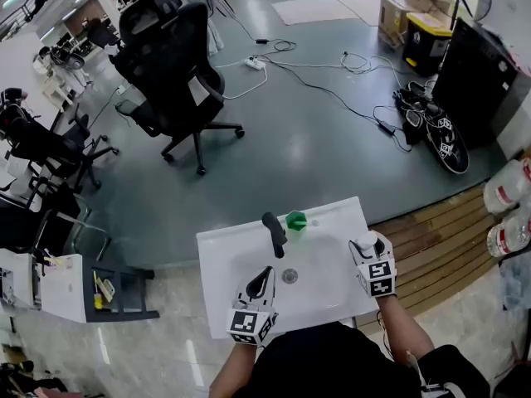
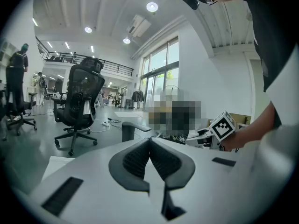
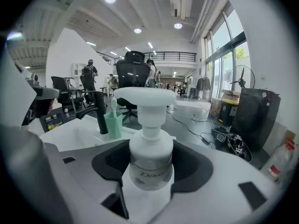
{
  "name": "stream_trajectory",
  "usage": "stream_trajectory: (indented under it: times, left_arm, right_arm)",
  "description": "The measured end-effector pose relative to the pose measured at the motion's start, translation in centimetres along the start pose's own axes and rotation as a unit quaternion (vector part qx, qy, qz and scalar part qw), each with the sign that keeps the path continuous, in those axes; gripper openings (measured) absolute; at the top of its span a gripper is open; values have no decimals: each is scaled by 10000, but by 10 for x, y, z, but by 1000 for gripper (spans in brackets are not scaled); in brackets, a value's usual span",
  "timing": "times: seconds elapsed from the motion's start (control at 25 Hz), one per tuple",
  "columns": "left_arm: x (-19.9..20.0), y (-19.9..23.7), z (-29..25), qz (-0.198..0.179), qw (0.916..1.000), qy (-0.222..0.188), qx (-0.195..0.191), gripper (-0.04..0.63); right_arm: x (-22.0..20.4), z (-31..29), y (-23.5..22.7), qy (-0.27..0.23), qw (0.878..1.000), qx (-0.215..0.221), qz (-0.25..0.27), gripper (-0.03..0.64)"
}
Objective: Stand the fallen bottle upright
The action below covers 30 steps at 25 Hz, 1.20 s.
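Observation:
A white pump bottle (image 3: 149,153) stands upright between the dark pads of my right gripper (image 3: 150,164), which is shut on its body. In the head view that right gripper (image 1: 367,251) holds the bottle (image 1: 365,240) over the right side of the white washbasin (image 1: 224,247). My left gripper (image 1: 262,282) rests at the basin's near left part, its jaws shut together with nothing between them. In the left gripper view its pads (image 2: 150,160) meet, and the right gripper's marker cube (image 2: 221,126) shows at the right.
A black tap (image 1: 275,232) rises at the back of the basin, with a green cup (image 1: 296,220) holding a toothbrush beside it. The drain (image 1: 289,276) lies mid-basin. A black office chair (image 1: 178,73) and cables lie on the floor beyond. Water jugs (image 1: 508,187) sit at the right.

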<state>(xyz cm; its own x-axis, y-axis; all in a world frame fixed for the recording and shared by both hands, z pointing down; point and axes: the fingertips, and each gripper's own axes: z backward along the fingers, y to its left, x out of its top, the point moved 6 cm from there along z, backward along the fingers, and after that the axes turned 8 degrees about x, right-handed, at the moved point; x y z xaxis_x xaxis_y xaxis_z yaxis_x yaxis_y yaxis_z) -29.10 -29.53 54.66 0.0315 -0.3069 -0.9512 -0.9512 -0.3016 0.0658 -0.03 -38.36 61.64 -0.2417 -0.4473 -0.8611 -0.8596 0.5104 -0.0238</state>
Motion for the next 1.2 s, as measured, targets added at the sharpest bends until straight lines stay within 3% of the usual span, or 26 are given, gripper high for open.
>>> stream_trajectory:
  times: [0.6, 1.2]
  left_arm:
    - [-3, 15, -5, 44, 9997, 78, 231, 17]
    - [-9, 23, 4, 93, 9988, 105, 468, 17]
  right_arm:
    - [11, -49, -14, -342, 9991, -72, -243, 278]
    - [19, -87, -7, -251, 9995, 146, 98, 280]
